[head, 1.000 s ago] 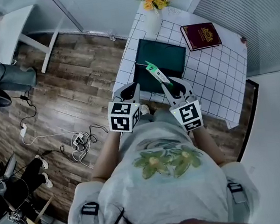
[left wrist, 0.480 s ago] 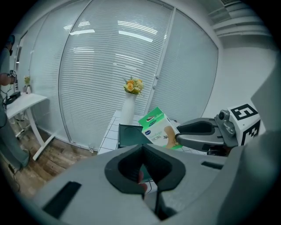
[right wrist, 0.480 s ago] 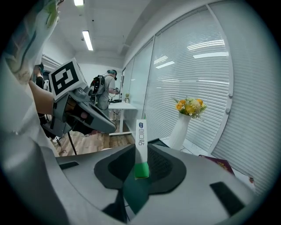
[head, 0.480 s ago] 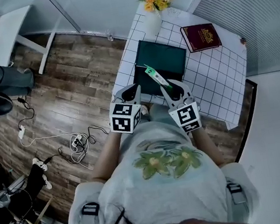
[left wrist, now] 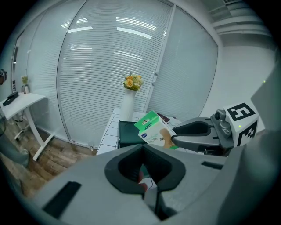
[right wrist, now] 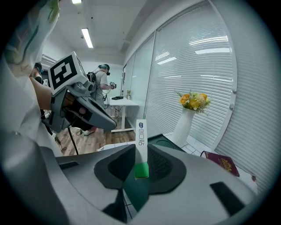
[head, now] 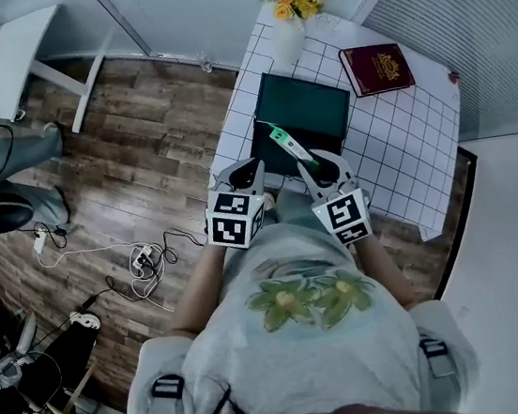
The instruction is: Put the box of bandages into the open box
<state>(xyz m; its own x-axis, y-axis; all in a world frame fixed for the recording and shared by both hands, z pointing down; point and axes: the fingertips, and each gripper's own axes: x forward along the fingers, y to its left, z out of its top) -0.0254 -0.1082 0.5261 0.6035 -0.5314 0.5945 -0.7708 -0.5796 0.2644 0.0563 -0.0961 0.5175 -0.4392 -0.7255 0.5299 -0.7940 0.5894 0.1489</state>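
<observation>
While the right gripper (head: 313,160) clamps its jaws on the lower end of the box of bandages (head: 285,142), the green-and-white carton stands out edge-on between the pads in the right gripper view. It tilts up toward the top of the head view, over the near edge of the open box (head: 311,100). That dark green box lies on the grid-patterned table (head: 406,139), just below centre of the upper half of the frame. Gripping the carton by one end probably leaves its free end clear to lead into the opening. At lower left of the carton, the left gripper (head: 240,172) hangs beside it with jaws together on nothing, apparently kept out of the way. A vase of flowers (head: 289,27) and a red book (head: 375,66) sit beyond, well apart from the drop.
</observation>
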